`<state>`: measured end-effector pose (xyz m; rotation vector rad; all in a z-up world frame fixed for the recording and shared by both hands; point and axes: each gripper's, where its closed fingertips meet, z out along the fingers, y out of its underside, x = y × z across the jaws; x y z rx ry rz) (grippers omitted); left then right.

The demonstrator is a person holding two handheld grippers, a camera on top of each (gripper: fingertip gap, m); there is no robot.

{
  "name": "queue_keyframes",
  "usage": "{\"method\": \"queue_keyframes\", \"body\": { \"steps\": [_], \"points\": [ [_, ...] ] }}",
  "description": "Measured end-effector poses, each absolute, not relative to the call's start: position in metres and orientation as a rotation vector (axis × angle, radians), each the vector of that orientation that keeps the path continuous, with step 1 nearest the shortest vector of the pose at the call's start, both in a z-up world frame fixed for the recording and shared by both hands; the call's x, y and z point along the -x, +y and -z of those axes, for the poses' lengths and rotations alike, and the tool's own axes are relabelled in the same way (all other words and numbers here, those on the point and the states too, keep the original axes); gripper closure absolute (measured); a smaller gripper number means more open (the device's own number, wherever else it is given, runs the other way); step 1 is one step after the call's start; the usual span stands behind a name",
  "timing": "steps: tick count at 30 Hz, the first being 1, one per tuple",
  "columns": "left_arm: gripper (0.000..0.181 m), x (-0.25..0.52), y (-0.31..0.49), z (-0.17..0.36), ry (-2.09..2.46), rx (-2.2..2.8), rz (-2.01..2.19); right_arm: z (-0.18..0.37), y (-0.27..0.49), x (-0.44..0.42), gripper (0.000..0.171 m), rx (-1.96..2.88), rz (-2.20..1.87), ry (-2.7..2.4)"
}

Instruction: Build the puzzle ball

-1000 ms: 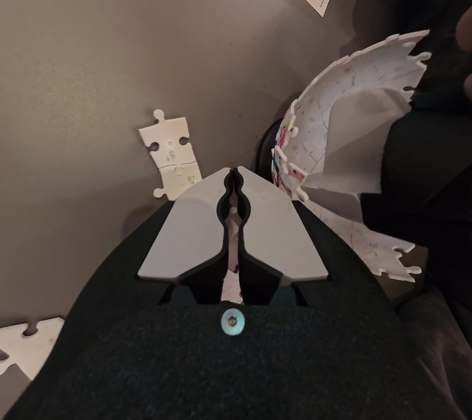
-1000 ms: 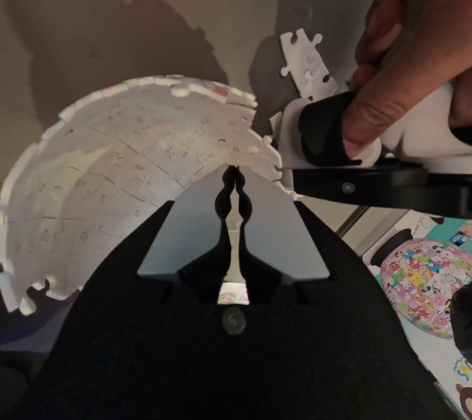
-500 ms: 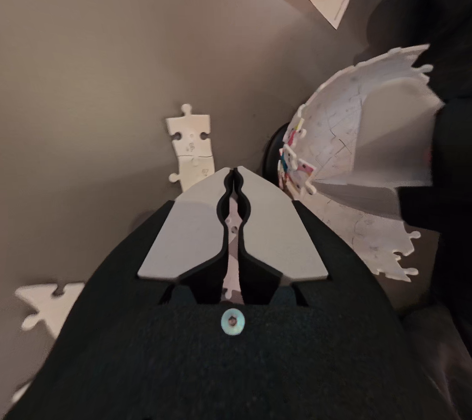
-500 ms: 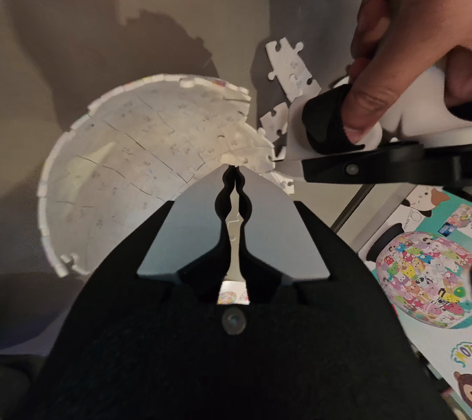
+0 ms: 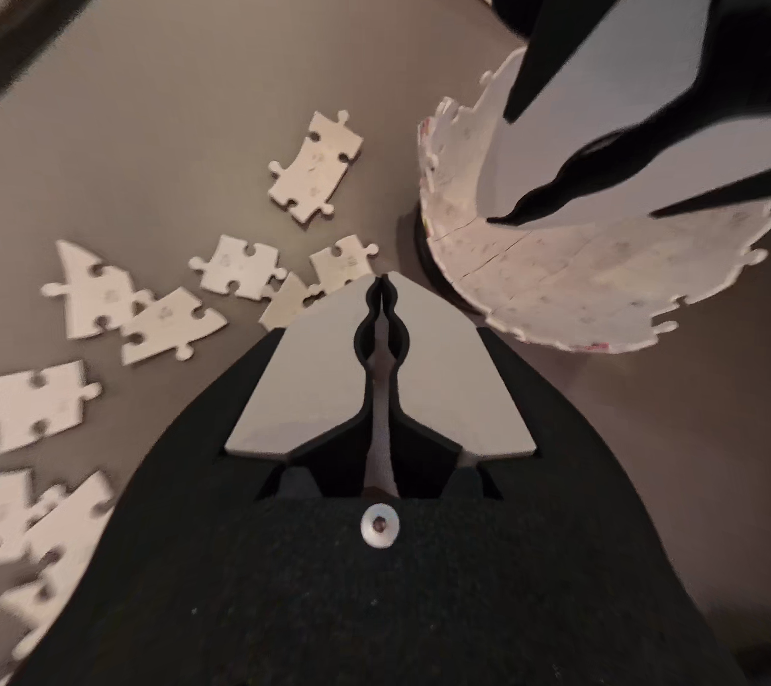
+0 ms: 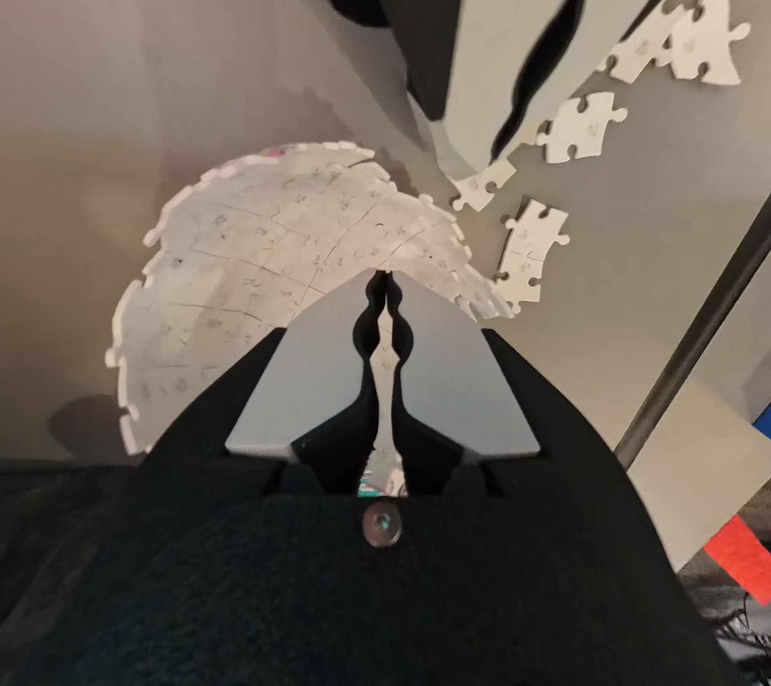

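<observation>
Half-built white puzzle ball (image 6: 267, 273), jagged-rimmed, in right claw (image 6: 383, 277); left claw (image 5: 381, 282) pinched empty

Both our grippers closed, working side by side.

Our left gripper (image 5: 381, 282) points forward and down, its jaws pressed together at the tips with only a narrow wavy slit behind them. Our right gripper (image 6: 383, 277) has its jaws likewise met at the tips. In each wrist view the other gripper reaches in from the upper right, blurred, its dark fingers angled downward.
</observation>
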<state>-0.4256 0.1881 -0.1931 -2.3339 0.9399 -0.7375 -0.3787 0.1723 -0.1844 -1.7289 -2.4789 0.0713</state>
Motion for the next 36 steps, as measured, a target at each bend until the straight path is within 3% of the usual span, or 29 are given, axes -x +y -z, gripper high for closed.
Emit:
{"method": "queue_keyframes", "body": {
  "steps": [4, 16, 36],
  "points": [
    [0.181, 0.416, 0.194, 0.196, 0.858, 2.348, 0.962, 0.192, 0.178, 0.379, 0.171, 1.657, 0.023, -2.501],
    [0.181, 0.399, 0.188, 0.211, 0.939, 2.403, 1.062, 0.204, 0.184, 0.386, 0.171, 1.486, 0.151, -2.543],
    [0.181, 0.422, 0.192, 0.206, 0.906, 2.447, 0.971, 0.2, 0.178, 0.388, 0.171, 1.436, 0.127, -2.552]
  ]
}}
